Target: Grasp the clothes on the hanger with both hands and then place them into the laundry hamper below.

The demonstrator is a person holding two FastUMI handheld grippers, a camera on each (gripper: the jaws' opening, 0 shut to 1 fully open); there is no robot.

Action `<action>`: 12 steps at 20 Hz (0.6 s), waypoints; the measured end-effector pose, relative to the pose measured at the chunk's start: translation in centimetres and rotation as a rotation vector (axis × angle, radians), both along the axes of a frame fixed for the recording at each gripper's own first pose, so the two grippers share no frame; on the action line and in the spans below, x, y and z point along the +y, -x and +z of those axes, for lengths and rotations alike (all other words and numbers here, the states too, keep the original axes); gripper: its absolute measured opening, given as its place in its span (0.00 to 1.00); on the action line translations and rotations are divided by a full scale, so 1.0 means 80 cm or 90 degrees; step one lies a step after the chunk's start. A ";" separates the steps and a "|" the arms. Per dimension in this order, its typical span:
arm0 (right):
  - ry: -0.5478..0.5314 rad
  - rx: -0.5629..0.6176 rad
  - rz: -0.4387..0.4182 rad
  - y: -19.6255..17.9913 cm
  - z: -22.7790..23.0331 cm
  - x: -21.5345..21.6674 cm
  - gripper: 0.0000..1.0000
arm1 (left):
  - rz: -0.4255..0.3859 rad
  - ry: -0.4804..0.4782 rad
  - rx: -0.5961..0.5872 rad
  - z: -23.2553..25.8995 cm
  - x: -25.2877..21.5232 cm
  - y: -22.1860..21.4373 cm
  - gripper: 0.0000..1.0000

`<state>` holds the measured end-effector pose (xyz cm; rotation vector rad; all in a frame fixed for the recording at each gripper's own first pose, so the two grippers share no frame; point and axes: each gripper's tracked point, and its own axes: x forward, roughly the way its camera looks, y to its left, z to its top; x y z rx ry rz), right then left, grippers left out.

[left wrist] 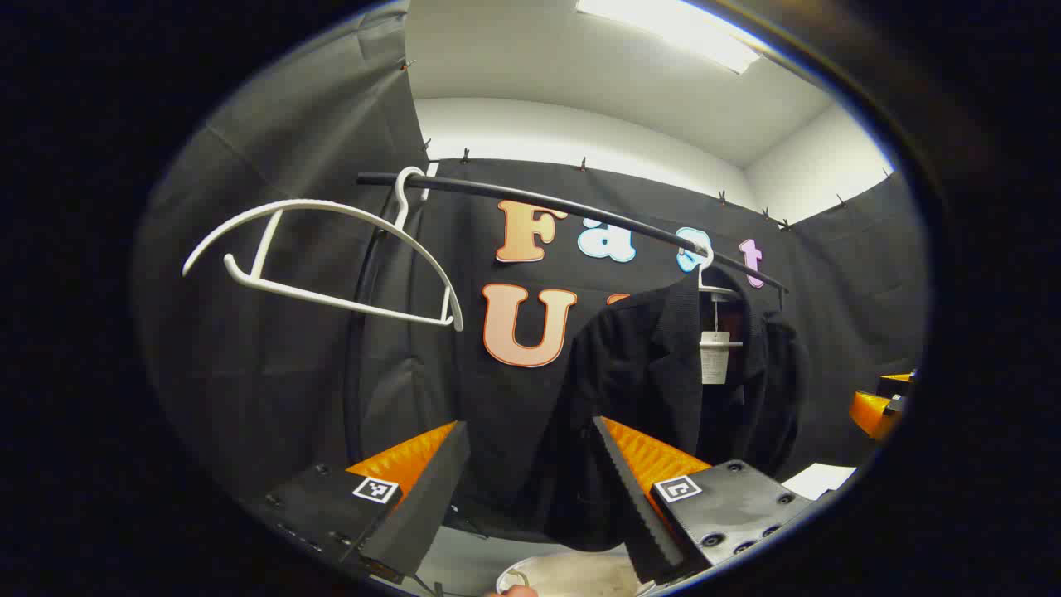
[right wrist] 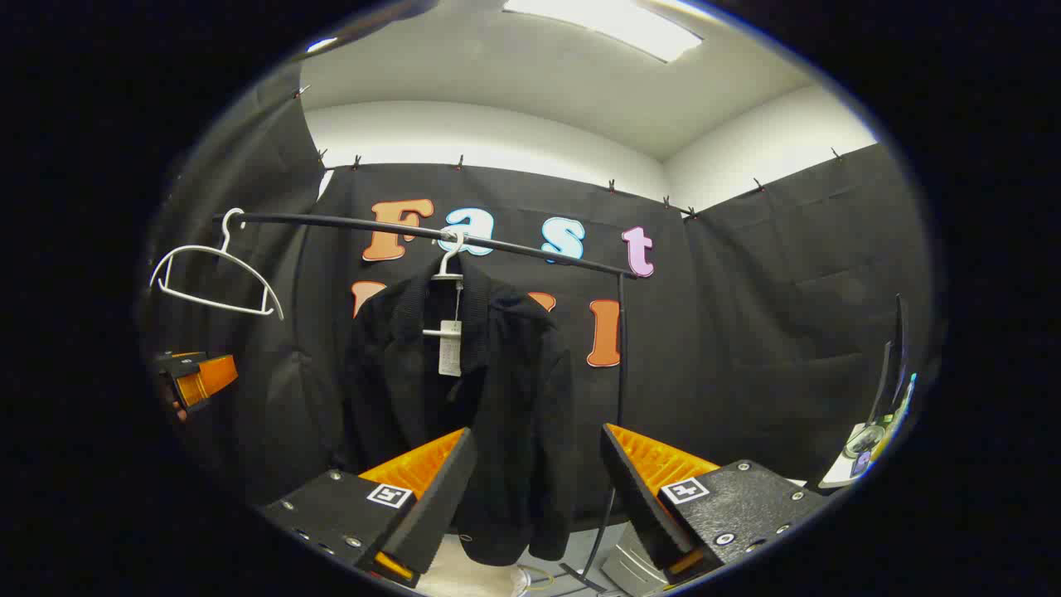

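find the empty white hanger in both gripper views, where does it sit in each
Left gripper view: the empty white hanger hangs large in the upper left, at the near end of the black rail.
Right gripper view: it is small at the far left, at the rail's left end.
Shared landmark: the black jacket on its own hanger farther along the same rail, right of centre in the left view and near the centre in the right view.

Recording booth, staged as laundry corner, not lived-in home. Black cloth wall [right wrist: 746, 315] clipped along top edge, plain white room wall [right wrist: 497, 133] and ceiling light panel [right wrist: 613, 25] above. Black clothes rail [right wrist: 497, 242] carries bare white hanger [right wrist: 211, 278] and dark jacket [right wrist: 464, 398] with tag. Monitor edge [right wrist: 893, 365] at far right in right gripper view.
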<state>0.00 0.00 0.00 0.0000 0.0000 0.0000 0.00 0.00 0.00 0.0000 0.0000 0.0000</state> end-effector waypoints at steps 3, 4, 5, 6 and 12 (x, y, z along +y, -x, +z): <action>0.004 -0.010 0.004 0.003 0.003 0.000 0.93 | 0.000 -0.007 -0.005 0.004 -0.006 0.001 0.96; 0.009 -0.012 0.004 0.000 0.003 -0.001 0.93 | -0.002 -0.006 -0.006 0.003 -0.008 -0.001 0.96; 0.013 -0.012 0.006 0.001 0.001 0.000 0.93 | -0.005 -0.003 -0.007 0.002 -0.012 -0.003 0.96; 0.015 -0.013 0.007 -0.001 0.002 0.002 0.93 | -0.008 0.001 -0.009 0.002 -0.016 -0.006 0.96; 0.014 -0.012 0.021 -0.009 -0.001 0.010 0.93 | -0.010 -0.002 -0.012 0.004 -0.022 -0.010 0.96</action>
